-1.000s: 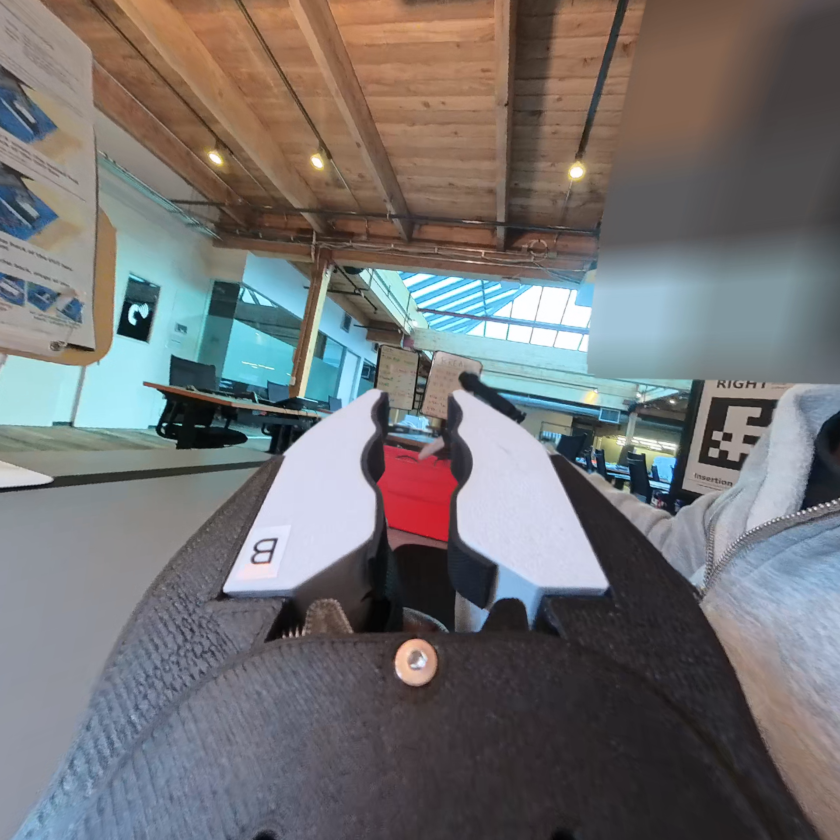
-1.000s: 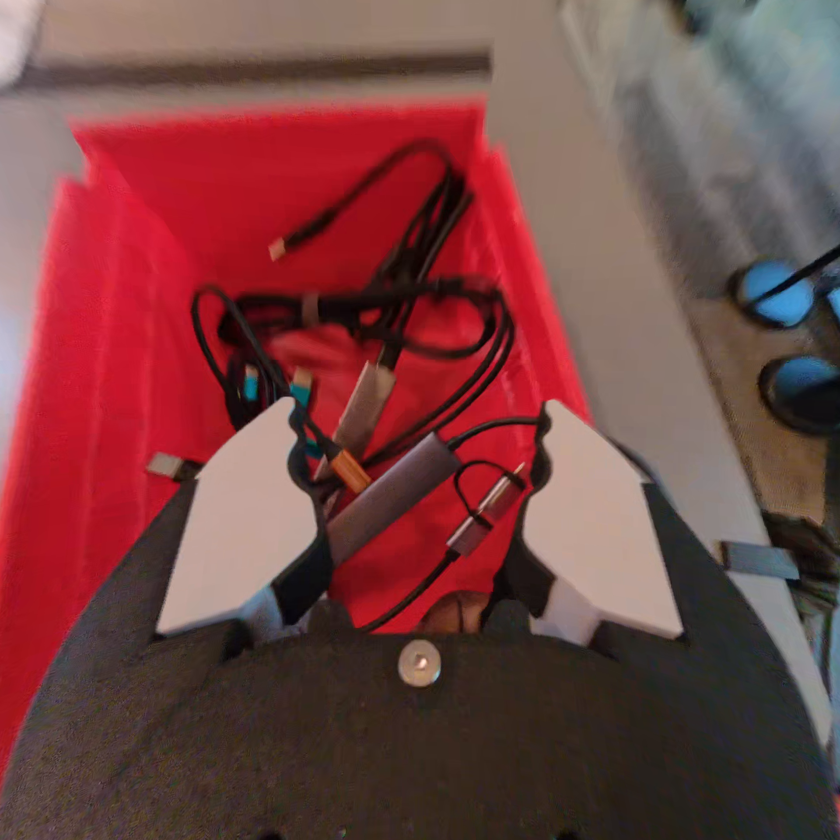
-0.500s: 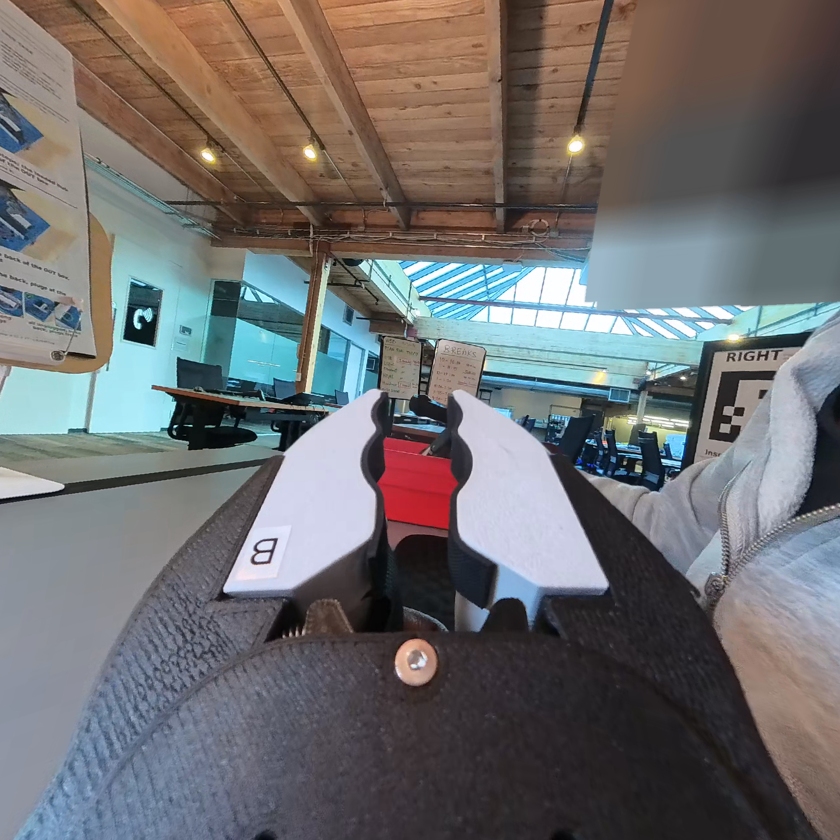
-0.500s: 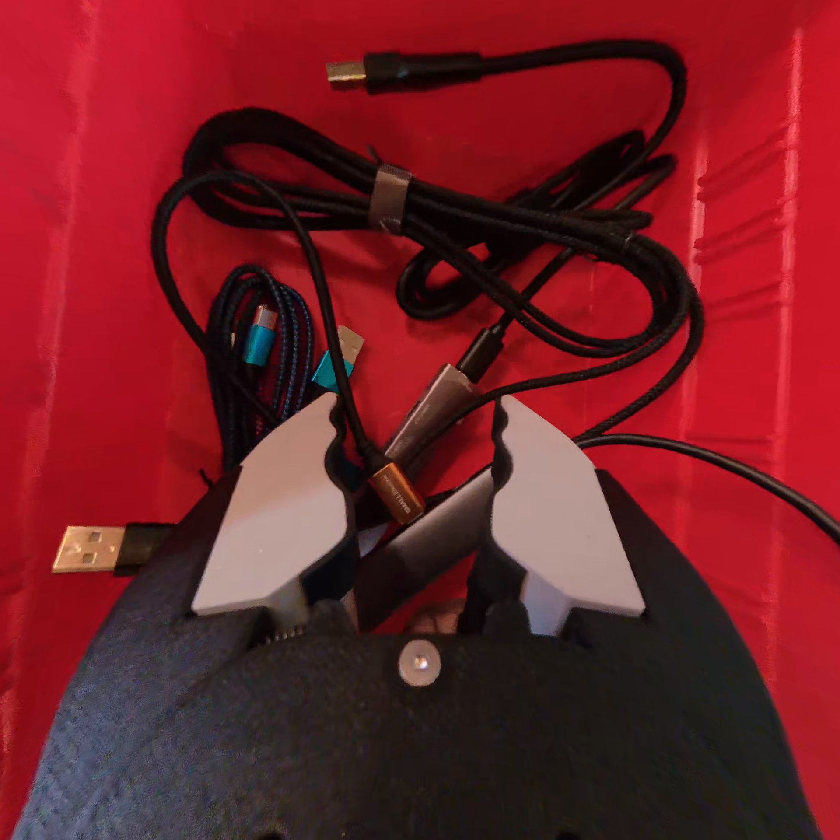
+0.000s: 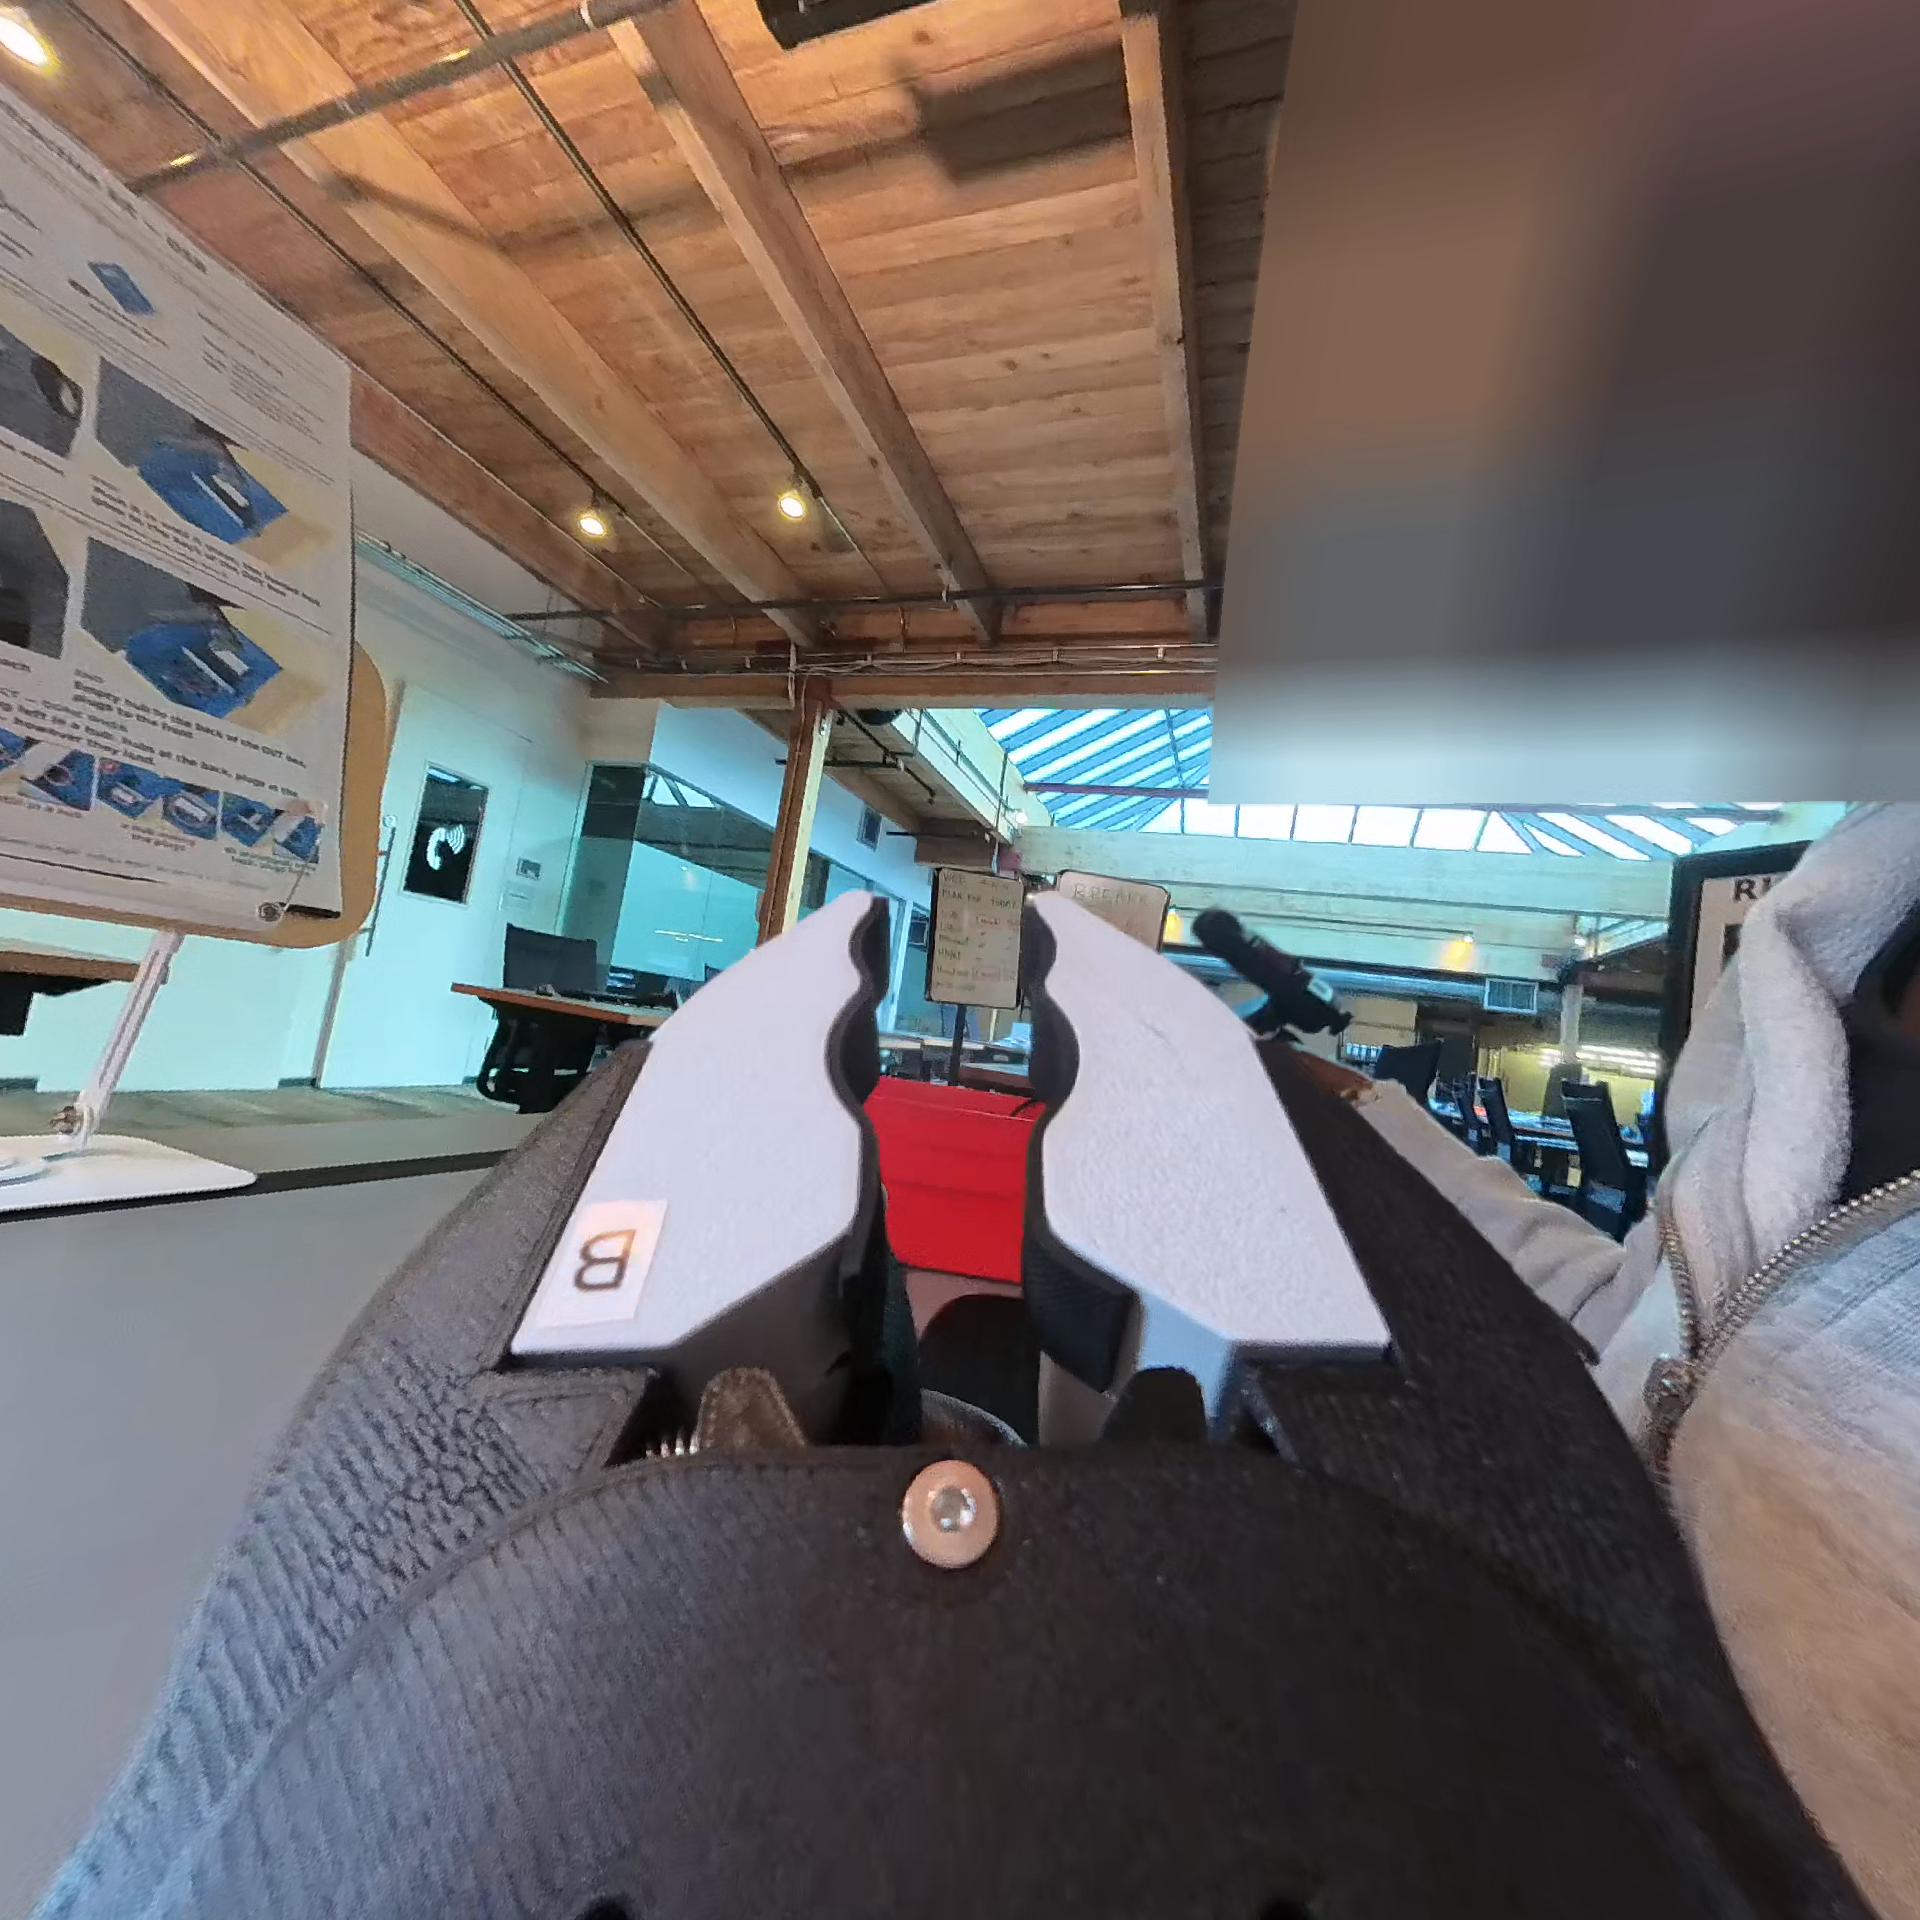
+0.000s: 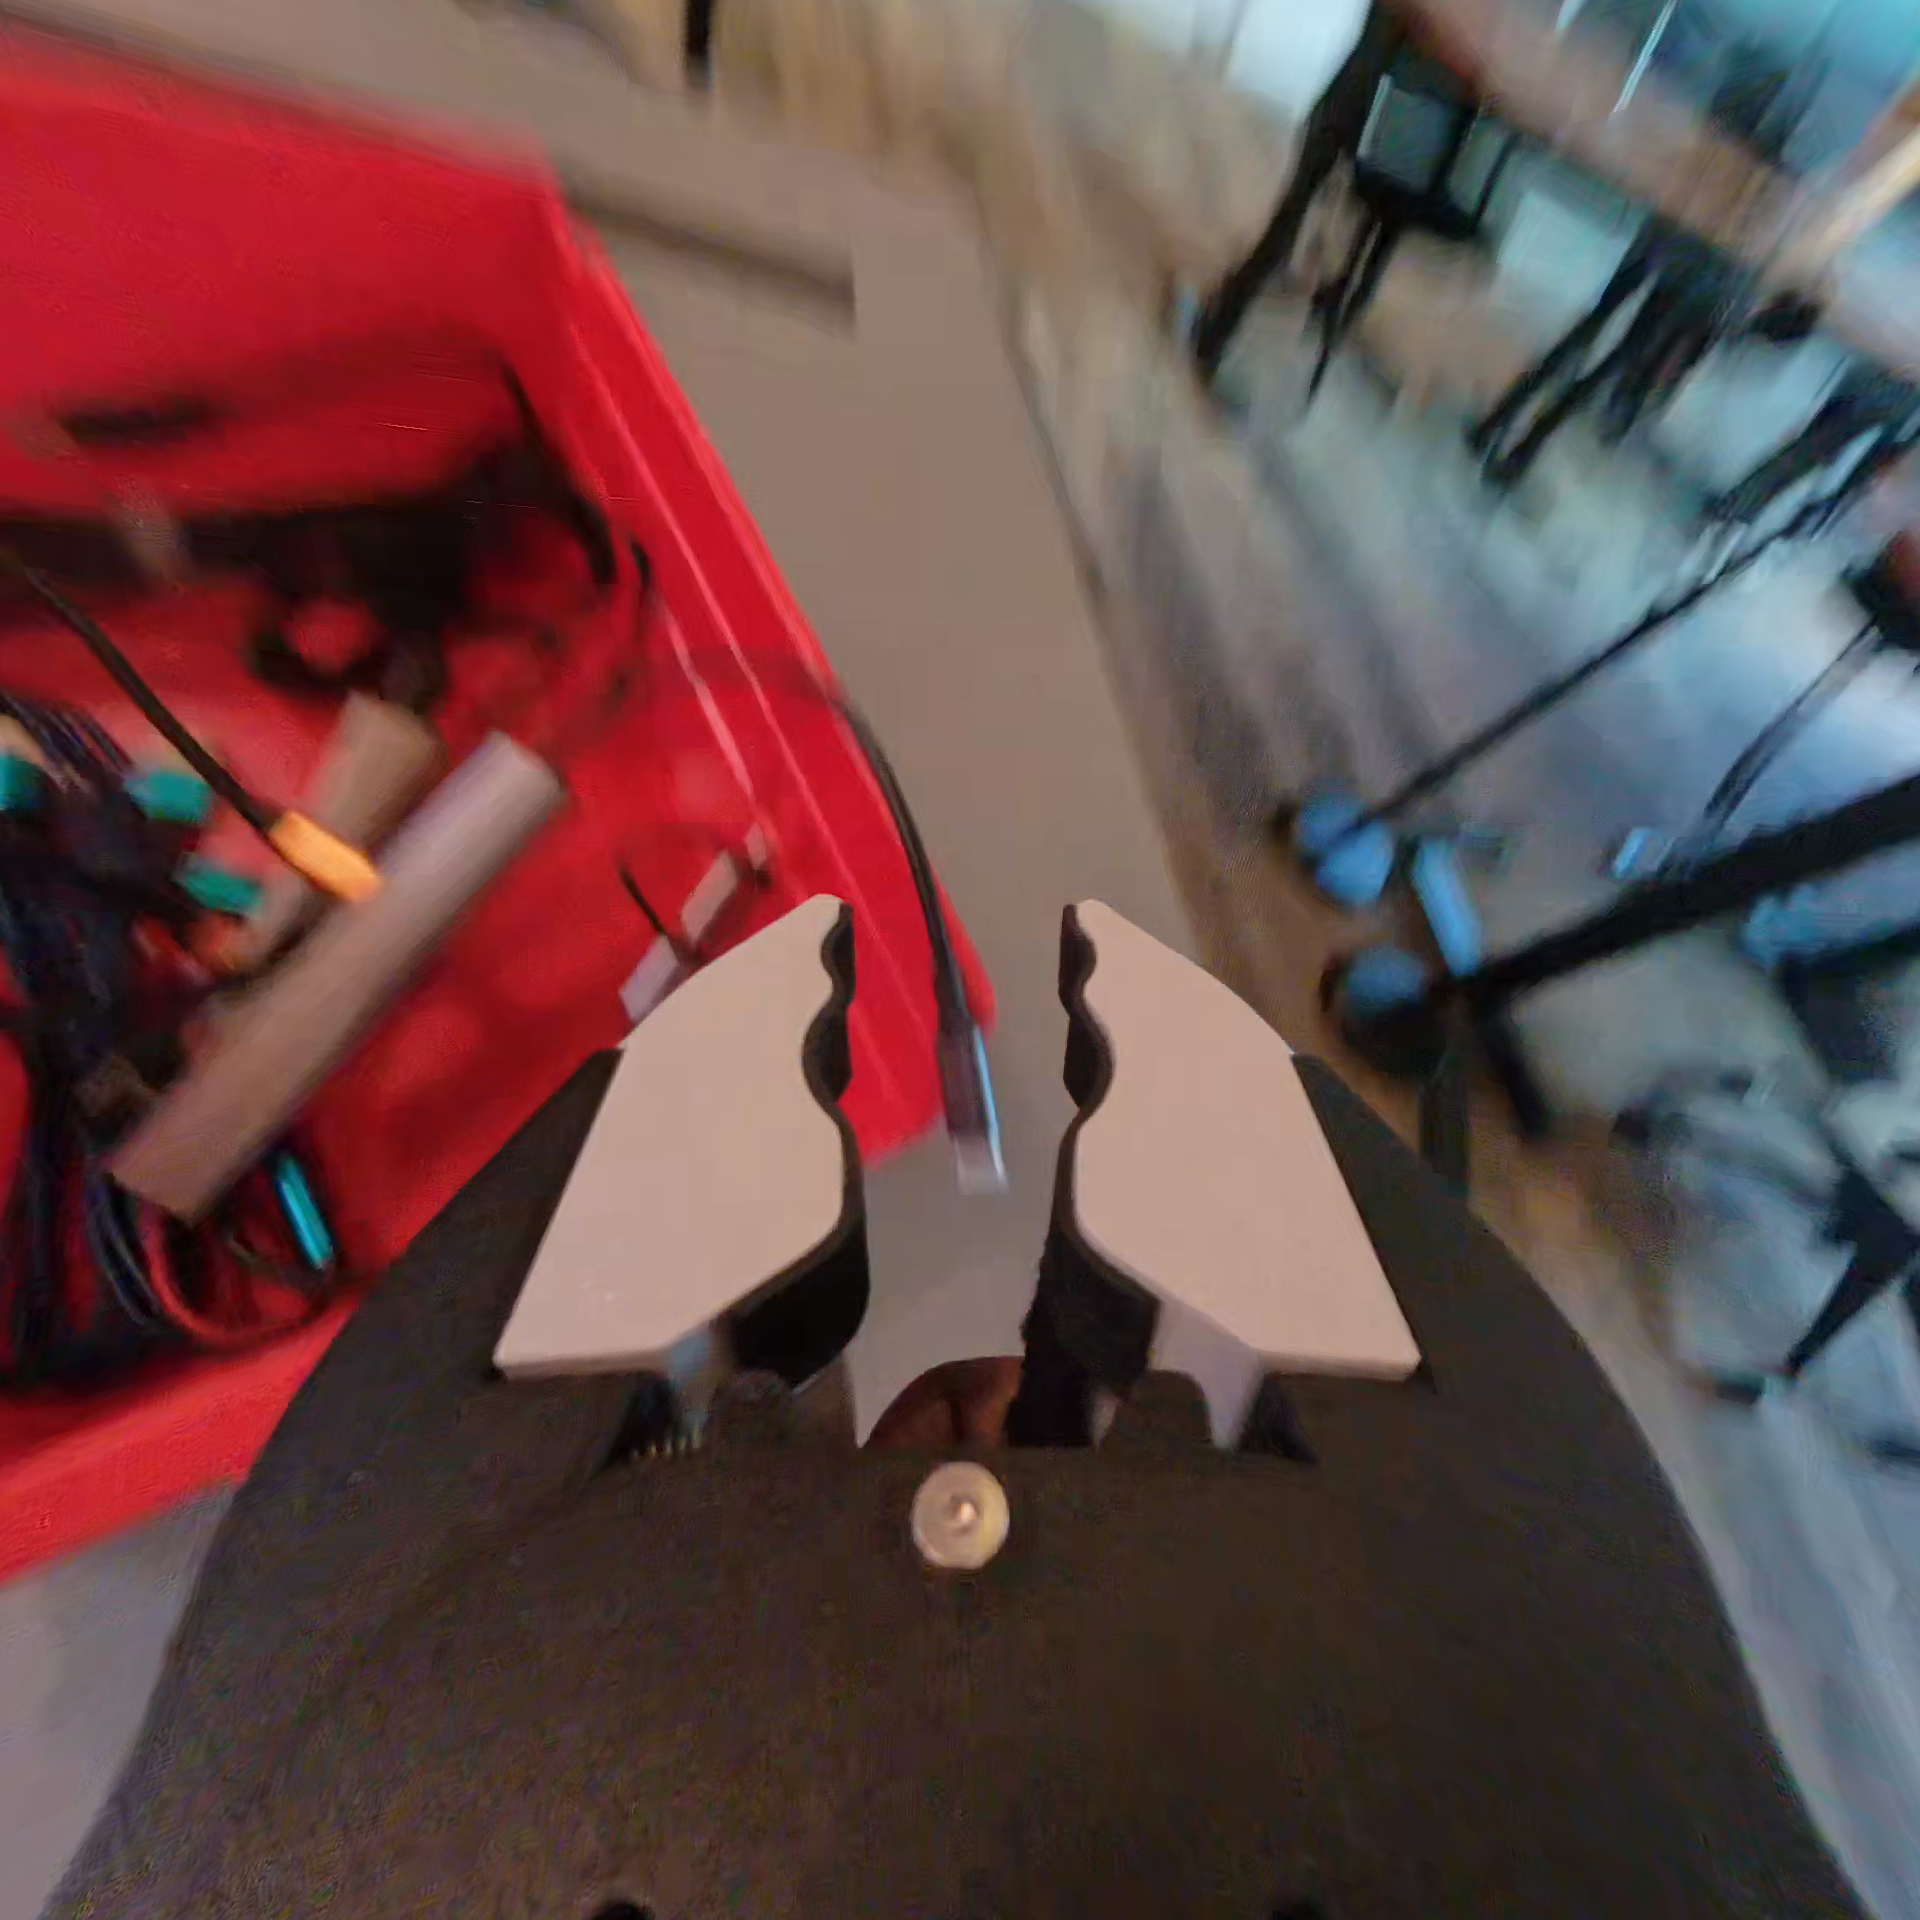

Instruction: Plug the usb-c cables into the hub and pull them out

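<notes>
Presently, your right gripper (image 6: 956,925) sits above the right edge of the red bin (image 6: 727,582), its two pale grey, wavy-edged fingers (image 6: 707,1122) parted with nothing between their pads. The black mount below them has a coarse, ribbed printed texture with one metal screw at centre.

One black cable (image 6: 914,862) trails out over the bin's right wall. Its slim plug end (image 6: 971,1101) lies just beyond the gap of your fingers, long axis running roughly away from you, metal tip pointing back toward the camera. The fingers do not touch it.

Inside the bin lies one hub (image 6: 312,977), a smooth grey metal bar, long axis slanting from lower left to upper right. An orange-sleeved plug (image 6: 322,857) rests across its upper part; whether it is seated in a port cannot be told through the blur. Several teal connectors (image 6: 166,795) and a tangle of dark braided cable crowd the left side; an exact count is not possible.

Your left gripper (image 5: 956,914) is held level above the grey table (image 5: 156,1403), facing the bin's outer wall (image 5: 951,1174). Its fingers (image 5: 738,1143) are nearly together, a narrow gap remaining, holding nothing.
</notes>
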